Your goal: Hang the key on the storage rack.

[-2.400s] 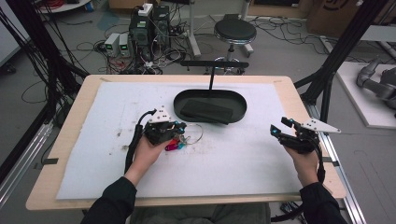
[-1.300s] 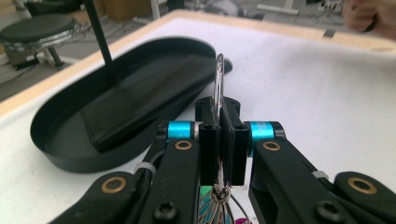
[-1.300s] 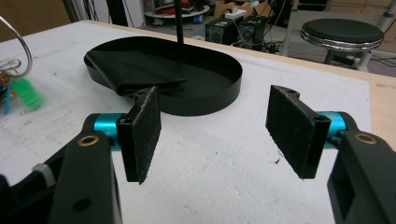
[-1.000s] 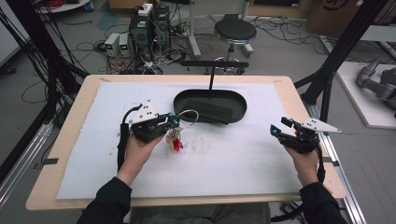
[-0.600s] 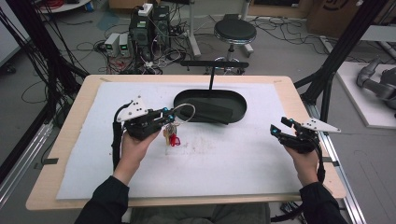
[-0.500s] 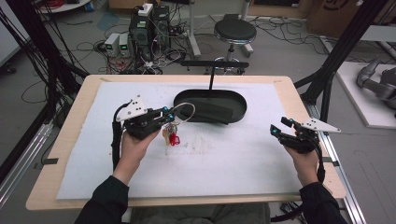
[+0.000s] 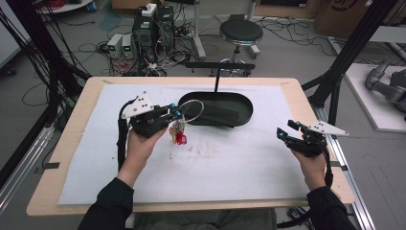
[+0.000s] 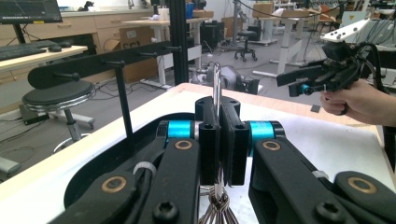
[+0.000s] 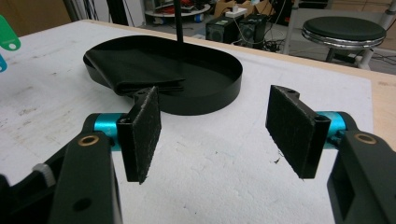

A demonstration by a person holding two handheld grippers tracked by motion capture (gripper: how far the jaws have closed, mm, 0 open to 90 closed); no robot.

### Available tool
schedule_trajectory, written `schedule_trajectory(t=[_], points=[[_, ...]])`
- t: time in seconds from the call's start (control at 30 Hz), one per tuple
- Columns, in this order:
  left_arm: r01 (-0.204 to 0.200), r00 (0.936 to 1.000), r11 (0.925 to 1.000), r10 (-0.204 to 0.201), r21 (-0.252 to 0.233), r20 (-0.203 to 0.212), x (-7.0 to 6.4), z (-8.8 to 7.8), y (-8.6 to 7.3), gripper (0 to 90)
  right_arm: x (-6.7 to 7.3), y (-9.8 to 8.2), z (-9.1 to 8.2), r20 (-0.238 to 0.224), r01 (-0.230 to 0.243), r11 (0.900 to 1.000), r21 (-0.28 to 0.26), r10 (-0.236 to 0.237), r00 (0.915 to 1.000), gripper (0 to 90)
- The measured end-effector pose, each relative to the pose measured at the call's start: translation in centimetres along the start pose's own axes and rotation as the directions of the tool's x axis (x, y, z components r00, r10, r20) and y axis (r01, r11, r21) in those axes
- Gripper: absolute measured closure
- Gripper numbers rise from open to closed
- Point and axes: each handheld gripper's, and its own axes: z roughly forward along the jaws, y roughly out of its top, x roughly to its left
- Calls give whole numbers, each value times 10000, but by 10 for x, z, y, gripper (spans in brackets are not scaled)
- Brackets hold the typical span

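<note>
My left gripper (image 7: 175, 115) is shut on a large metal key ring (image 7: 192, 110), held above the white mat just left of the black oval tray (image 7: 249, 103). Keys and a red tag (image 7: 180, 138) dangle under the jaws. In the left gripper view the ring (image 8: 216, 84) stands upright, pinched between the closed pads of that gripper (image 8: 219, 140), and the keys (image 8: 214, 207) hang below. My right gripper (image 7: 286, 130) hovers open over the mat's right side. Its pads stand wide apart in the right gripper view (image 9: 212, 130) with nothing between them.
A folded black cloth (image 7: 218, 114) lies in the tray. A thin post (image 7: 216, 79) rises from the tray's far side and carries a black bar with pegs (image 7: 220, 65). A green tag (image 9: 9, 39) shows at the right gripper view's left edge. A stool and cables lie beyond the table.
The left gripper has lifted the key bunch off the mat and carried it left and slightly away from me; over the last second it barely shifted. The right gripper has stayed put.
</note>
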Motion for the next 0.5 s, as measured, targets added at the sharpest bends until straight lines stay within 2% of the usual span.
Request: schedule_trajectory(t=[0.5], points=[[-110,9995,9999,111,51,-283,15,18,16,862,-1,0,0,-31,-55,10000,0,55,10000,366]])
